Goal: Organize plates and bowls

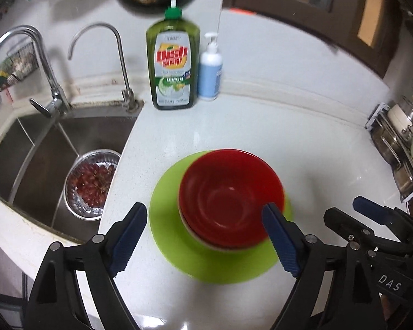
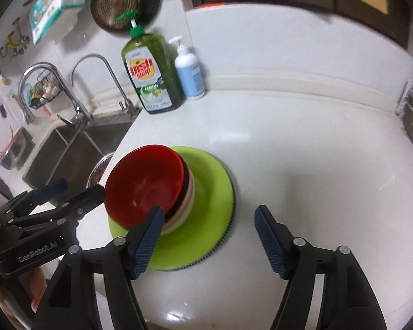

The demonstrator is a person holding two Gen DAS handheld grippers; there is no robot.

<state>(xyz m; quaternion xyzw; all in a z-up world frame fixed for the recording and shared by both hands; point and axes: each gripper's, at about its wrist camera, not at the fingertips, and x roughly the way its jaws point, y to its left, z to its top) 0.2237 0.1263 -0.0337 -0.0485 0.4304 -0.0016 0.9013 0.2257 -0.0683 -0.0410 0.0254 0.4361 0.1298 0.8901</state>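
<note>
Bowls (image 2: 146, 187) are leaning in a stack on green plate (image 2: 206, 192), centre frame; both grippers, left (image 1: 203, 239) and right (image 2: 209, 239), are hovering released, and a nudge could topple them.

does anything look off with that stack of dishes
Yes: the red bowl on top of the bowl stack sits tilted toward the sink, not nested level. The stack also stands off-centre on the green plate, nearer its sink-side edge.

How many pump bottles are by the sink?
2. The big green dish soap bottle stands at the back of the counter beside the sink corner, and the small white and blue pump bottle stands just to its right. Both show in each view.
</note>
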